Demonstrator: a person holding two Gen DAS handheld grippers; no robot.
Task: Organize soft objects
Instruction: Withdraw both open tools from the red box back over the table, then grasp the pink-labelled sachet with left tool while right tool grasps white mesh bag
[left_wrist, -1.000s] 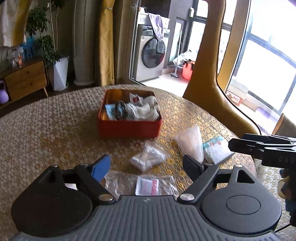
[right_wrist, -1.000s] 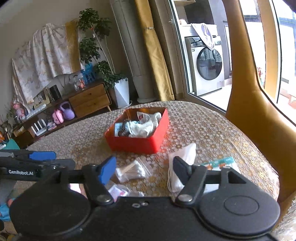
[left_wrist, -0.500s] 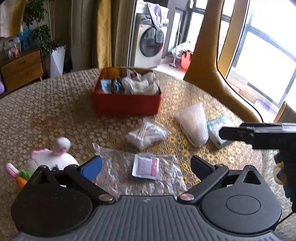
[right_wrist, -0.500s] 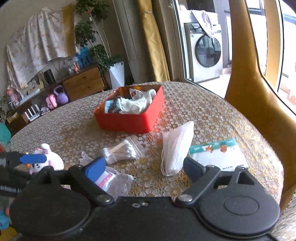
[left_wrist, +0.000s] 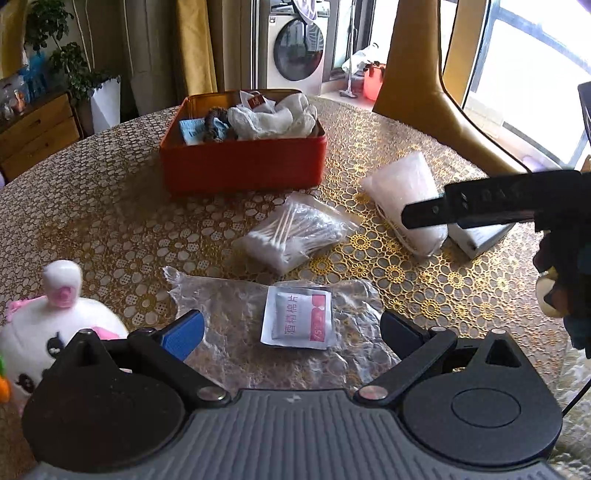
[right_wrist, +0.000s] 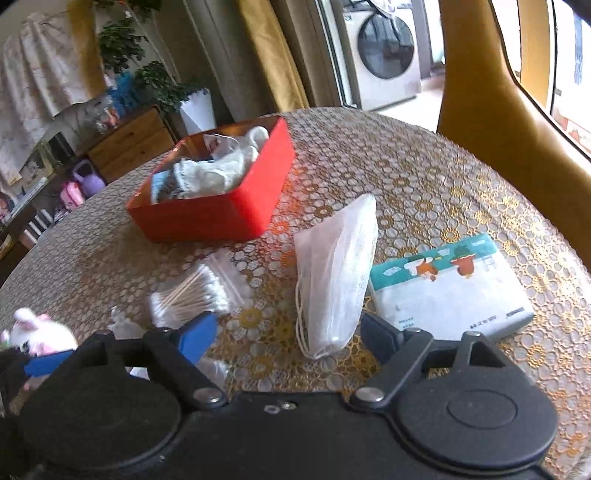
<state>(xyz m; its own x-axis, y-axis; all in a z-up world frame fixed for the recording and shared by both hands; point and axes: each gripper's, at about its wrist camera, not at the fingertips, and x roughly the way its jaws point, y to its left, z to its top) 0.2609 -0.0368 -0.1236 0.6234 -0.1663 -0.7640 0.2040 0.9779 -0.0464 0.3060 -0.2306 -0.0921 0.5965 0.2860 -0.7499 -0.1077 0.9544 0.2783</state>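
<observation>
Lying on the round worktop with the gold lace-pattern cover (left_wrist: 110, 229) are the soft things to tidy. A small white and pink wipe packet (left_wrist: 297, 320) sits inside a crinkly clear plastic bag (left_wrist: 236, 295), right in front of the left gripper (left_wrist: 291, 330). Its jaws are wide open, one on each side of the packet, and they hold nothing.

Just behind that lies a clear zip bag of cotton swabs (left_wrist: 291, 236). To its right is a white bag of face masks (left_wrist: 410, 206) with thin loops hanging out. The right gripper (right_wrist: 286, 336) is over the near end of this mask bag (right_wrist: 334, 273). Its jaws are closing. The bag's end is between them, but the pads do not press on it, so it holds nothing. In the left view, the right gripper's black finger (left_wrist: 480, 203) reaches across above the mask bag.

Beside the mask bag, touching it or very near, is a flat white and teal tissue pack with cartoon pictures (right_wrist: 450, 284).

Farther back stands a red metal box (left_wrist: 243, 162). It has white cloth, a dark grey bundle and small packets inside.

A white plush toy with pink ears (left_wrist: 55, 325) sits at the near left edge of the worktop.

A mustard yellow chair (right_wrist: 491, 110) stands at the far right side. A washing machine (left_wrist: 299, 55) is seen behind the glass door.
</observation>
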